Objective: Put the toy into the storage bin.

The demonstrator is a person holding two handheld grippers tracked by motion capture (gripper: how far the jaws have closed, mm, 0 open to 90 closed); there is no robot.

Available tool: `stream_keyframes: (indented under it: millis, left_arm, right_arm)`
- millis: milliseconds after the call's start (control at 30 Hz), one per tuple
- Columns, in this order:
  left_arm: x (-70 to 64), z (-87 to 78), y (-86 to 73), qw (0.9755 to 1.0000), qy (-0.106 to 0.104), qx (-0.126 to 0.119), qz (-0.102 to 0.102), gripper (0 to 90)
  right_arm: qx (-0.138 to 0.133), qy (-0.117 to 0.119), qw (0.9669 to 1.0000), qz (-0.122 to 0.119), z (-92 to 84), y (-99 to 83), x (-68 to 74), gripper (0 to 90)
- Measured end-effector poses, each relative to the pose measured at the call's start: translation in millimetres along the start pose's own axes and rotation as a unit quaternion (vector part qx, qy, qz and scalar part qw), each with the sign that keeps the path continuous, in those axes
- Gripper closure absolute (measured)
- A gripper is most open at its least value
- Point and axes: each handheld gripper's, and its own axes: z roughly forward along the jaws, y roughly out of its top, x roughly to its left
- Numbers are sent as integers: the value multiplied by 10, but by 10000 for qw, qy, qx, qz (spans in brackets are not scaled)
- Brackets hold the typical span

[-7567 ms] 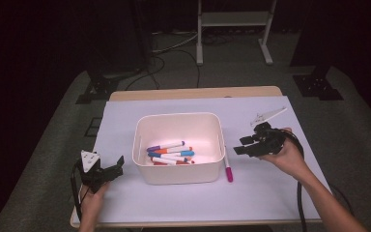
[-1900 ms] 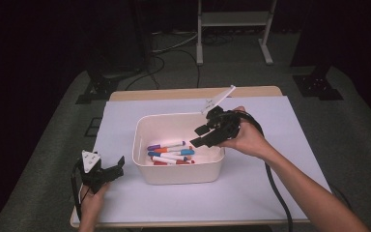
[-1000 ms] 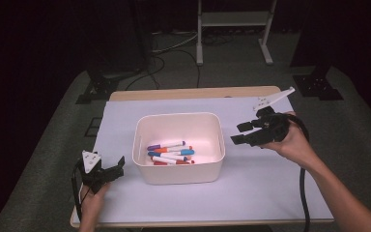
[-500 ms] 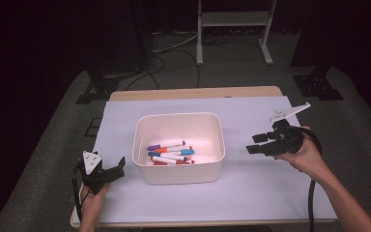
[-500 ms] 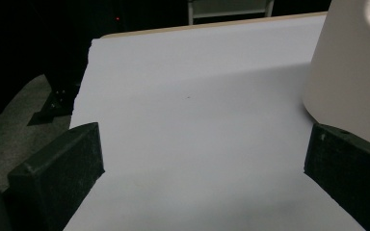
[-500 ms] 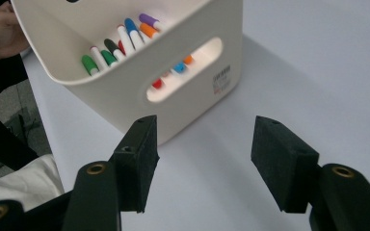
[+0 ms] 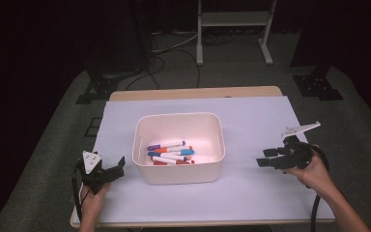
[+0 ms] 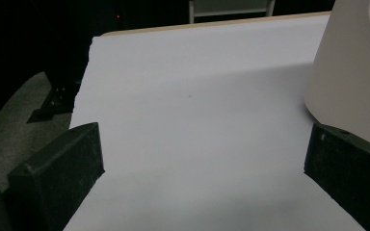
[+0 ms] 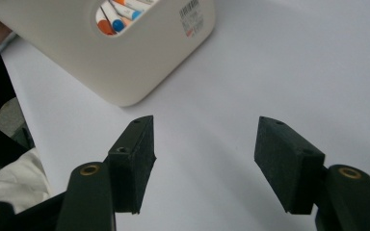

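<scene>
The right gripper (image 7: 266,160) sits low over the white table cover (image 7: 251,116), to the right of the cream plastic bin (image 7: 178,171) and well apart from it. Its jaws point toward the bin's right wall. In the right gripper view the two black jaws stand wide apart with bare cover between them, and nothing is held; they have just been opening further. The person's right hand (image 7: 314,171) wraps the gripper body from behind, and the grey three-cornered plate (image 7: 299,128) rises above it.

From the right gripper, the bin lies ahead and to the left in its own view (image 9: 120,57). Through the bin's oval handle cut-out (image 9: 120,14) marker caps show (orange and blue are legible; the rest cannot be told).

The left gripper (image 7: 117,166) rests at the near left of the table, just beside the bin's left front corner, with the left hand (image 7: 92,203) under it. In the left gripper view its jaws stand far apart at the two lower corners of the view, with bare cover between them. The bin wall (image 8: 351,82) stands just ahead of the right-hand jaw; whether they touch cannot be told.

The markers (image 7: 170,153) lie flat in a loose pile on the bin floor, ahead of both grippers and between them. Purple, blue, orange and red caps are visible.
</scene>
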Motion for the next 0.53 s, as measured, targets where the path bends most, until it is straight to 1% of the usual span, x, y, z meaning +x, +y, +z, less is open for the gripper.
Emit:
stream_keyframes:
  millis: [100,133,167,233,267,300,367,533]
  left_arm:
    - [-1,-5,-2,10000,4,-18,-4,0]
    - [-1,-5,-2,10000,4,-19,-6,0]
    - [0,-6,-1,10000,2,-5,-4,0]
    - [-1,-5,0,10000,0,5,-7,0]
    - [0,-4,0,10000,-4,3,-5,0]
    - [0,-4,0,10000,1,11,0,0]
    - [0,-4,0,10000,-3,4,-4,0]
    - [-4,-1,1,10000,-2,9,9,0]
  right_arm:
    - [-40,-47,10000,52,-26,-104,-14,375]
    - [-85,-80,9999,103,-47,-183,-36,368]
    - [-85,-80,9999,103,-47,-183,-36,368]
    - [-120,-109,9997,171,-79,-263,-51,366]
    - [-170,-117,9995,230,-118,-340,-59,358]
    - [-170,-117,9995,230,-118,-340,-59,358]
    - [-242,-148,9992,282,-153,-413,-66,350]
    - [-304,-165,9983,470,-188,-579,-79,304]
